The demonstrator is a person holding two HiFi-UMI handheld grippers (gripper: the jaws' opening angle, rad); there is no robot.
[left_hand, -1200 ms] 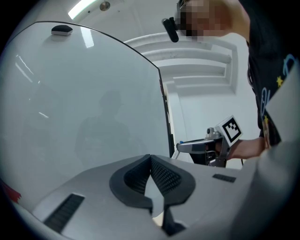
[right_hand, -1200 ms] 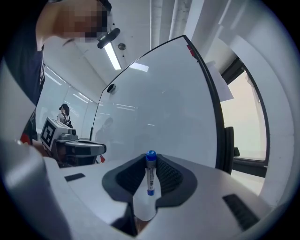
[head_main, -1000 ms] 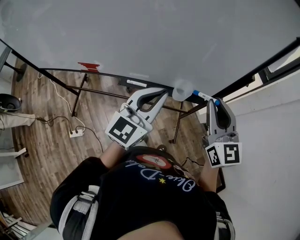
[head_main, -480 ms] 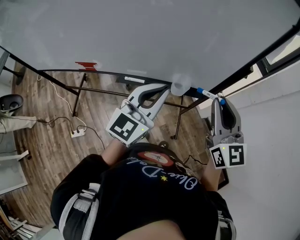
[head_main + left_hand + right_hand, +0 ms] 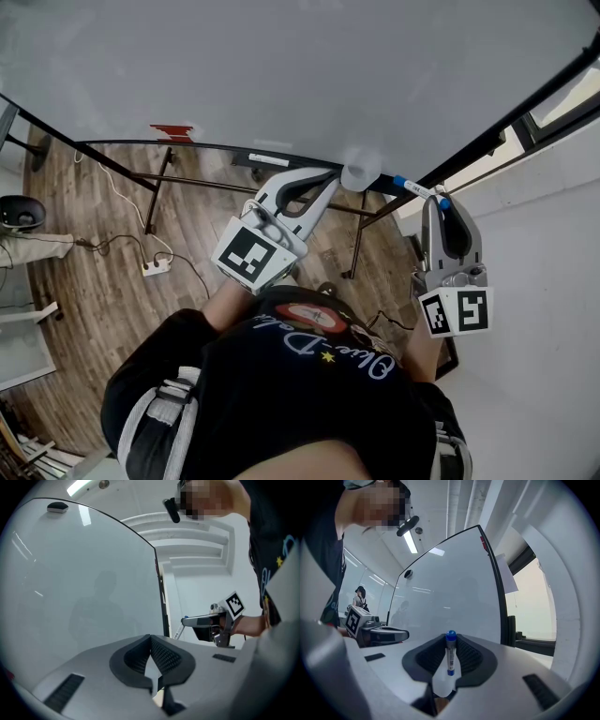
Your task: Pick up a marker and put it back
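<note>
The right gripper's (image 5: pixel 450 643) ribbed pads (image 5: pixel 469 657) are pressing on the white barrel of the marker (image 5: pixel 450 654) from 9 and 3 o'clock. The blue cap is pointing to 12 o'clock, toward the whiteboard (image 5: pixel 450 588). The pinch is sitting low on the barrel, probably so the cap end is staying free to be set down first.

The left gripper's (image 5: pixel 151 645) pads are meeting at their tips with nothing between them. It is hovering idle just short of the board, likely keeping out of the way while the right one is doing the work.

The right gripper view is showing the grip itself, which the head view is reducing to a small white stick. The head view is giving the layout instead. There the marker is lying at 3 o'clock of the left gripper's tips and sticking out toward 10 o'clock from the right gripper's tips, close above the dark ledge (image 5: pixel 216 147) along the board's lower edge. A pale round thing (image 5: pixel 361 175) is sitting between the two grippers, and I cannot tell what it is. The left gripper view is catching the marker side-on at 3 o'clock, slanting down toward the board's frame.
</note>
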